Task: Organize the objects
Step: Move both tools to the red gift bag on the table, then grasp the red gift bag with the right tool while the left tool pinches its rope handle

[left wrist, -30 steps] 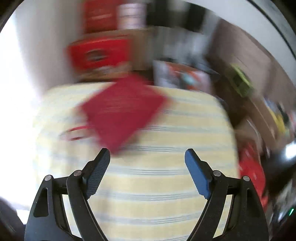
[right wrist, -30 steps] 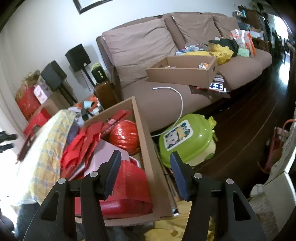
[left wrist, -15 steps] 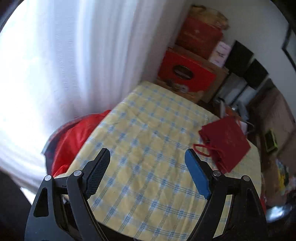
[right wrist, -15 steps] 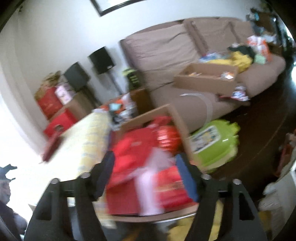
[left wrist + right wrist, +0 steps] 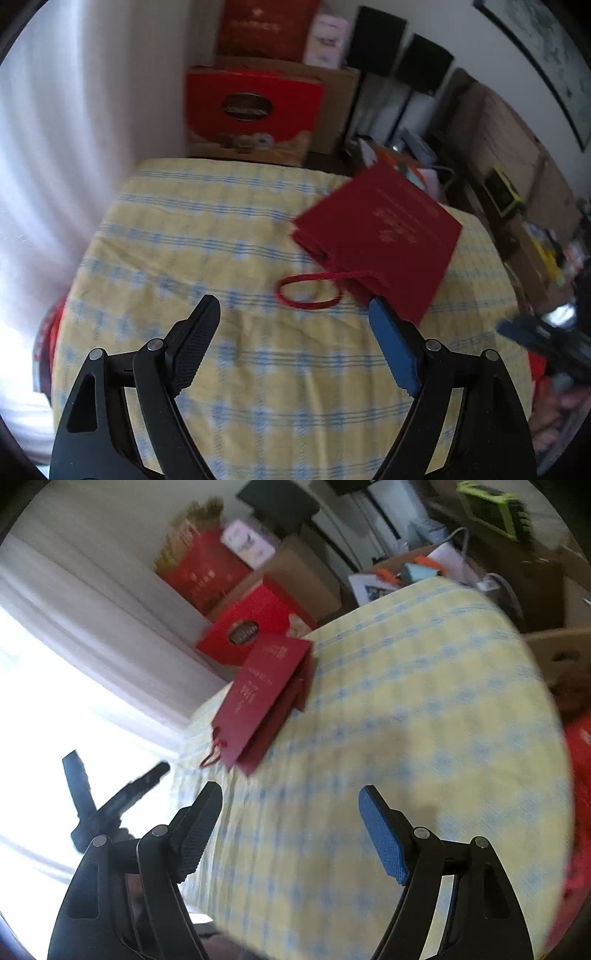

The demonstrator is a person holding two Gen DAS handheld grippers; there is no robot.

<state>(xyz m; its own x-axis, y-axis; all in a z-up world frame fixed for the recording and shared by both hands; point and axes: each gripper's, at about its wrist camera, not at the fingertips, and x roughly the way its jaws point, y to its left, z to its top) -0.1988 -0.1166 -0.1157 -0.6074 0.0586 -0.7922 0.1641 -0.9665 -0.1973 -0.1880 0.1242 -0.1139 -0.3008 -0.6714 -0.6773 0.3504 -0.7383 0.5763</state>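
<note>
A flat dark red paper gift bag [image 5: 380,240] with a red cord handle [image 5: 310,291] lies on a table covered by a yellow and blue checked cloth [image 5: 229,369]. My left gripper [image 5: 295,328] is open and empty, just short of the handle loop. The bag also shows in the right wrist view [image 5: 262,698] at the table's far left. My right gripper [image 5: 290,819] is open and empty above the cloth [image 5: 406,738], well short of the bag. The left gripper shows in the right wrist view [image 5: 110,797], and the right gripper in the left wrist view [image 5: 539,336], blurred.
Red gift boxes [image 5: 251,110] and a cardboard box [image 5: 332,107] stand behind the table by the white curtain [image 5: 74,147]. Black speakers [image 5: 402,55] stand further back. A cardboard box [image 5: 565,657] with red items sits off the table's right edge.
Both cameras have swung onto the table. My left gripper has turned toward the red bag and come close to its handle. My right gripper has left the cardboard box and now hovers over the cloth.
</note>
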